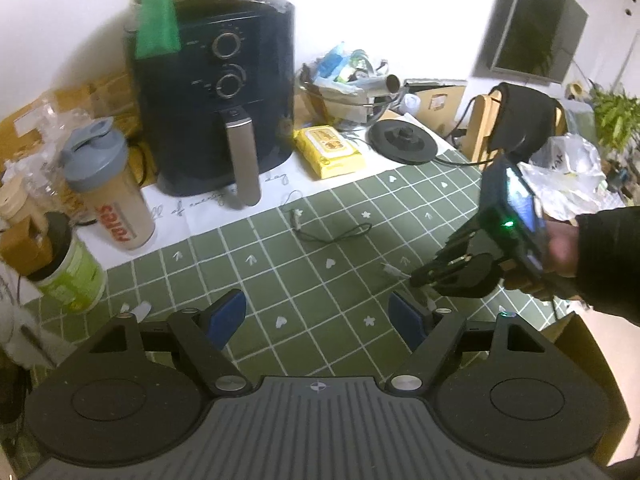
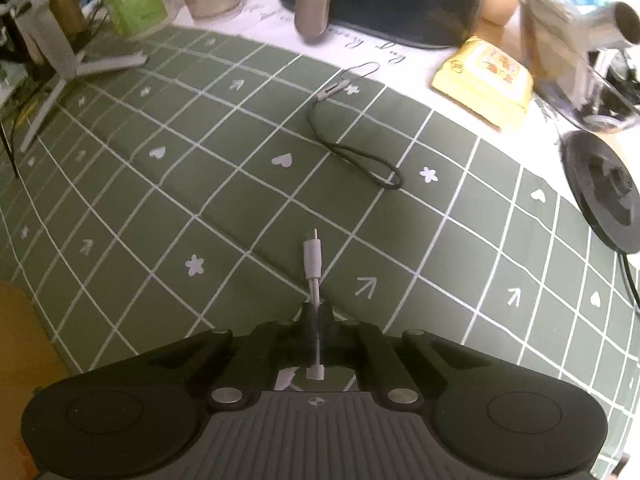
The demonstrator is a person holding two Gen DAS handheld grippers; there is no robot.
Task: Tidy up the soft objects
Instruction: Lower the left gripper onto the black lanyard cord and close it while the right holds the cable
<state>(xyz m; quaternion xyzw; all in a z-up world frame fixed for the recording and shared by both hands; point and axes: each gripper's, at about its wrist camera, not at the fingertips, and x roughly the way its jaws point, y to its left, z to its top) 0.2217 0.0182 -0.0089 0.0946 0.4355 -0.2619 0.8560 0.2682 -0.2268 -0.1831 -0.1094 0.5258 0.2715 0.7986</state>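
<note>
A short white cable [image 2: 313, 258] is pinched between the fingers of my right gripper [image 2: 316, 309], which is shut on it; its plug sticks out forward over the green checked tablecloth [image 2: 200, 184]. In the left wrist view the same gripper [image 1: 418, 278] hangs at the right in a person's hand, with the white cable [image 1: 394, 270] at its tip. My left gripper [image 1: 316, 316] is open above the cloth with nothing between its blue pads [image 1: 226, 316]. A thin black cord [image 1: 340, 236] [image 2: 352, 152] lies looped on the cloth ahead. A yellow soft pack [image 1: 330, 152] [image 2: 486, 76] lies farther back.
A black air fryer [image 1: 216, 92] stands at the back, with a shaker bottle [image 1: 108, 192] and a green tub [image 1: 72, 276] to its left. A black kettle base [image 1: 402, 140] and a full bowl [image 1: 344, 92] sit at the back right. A chair [image 1: 520, 120] draped in black cloth stands beyond.
</note>
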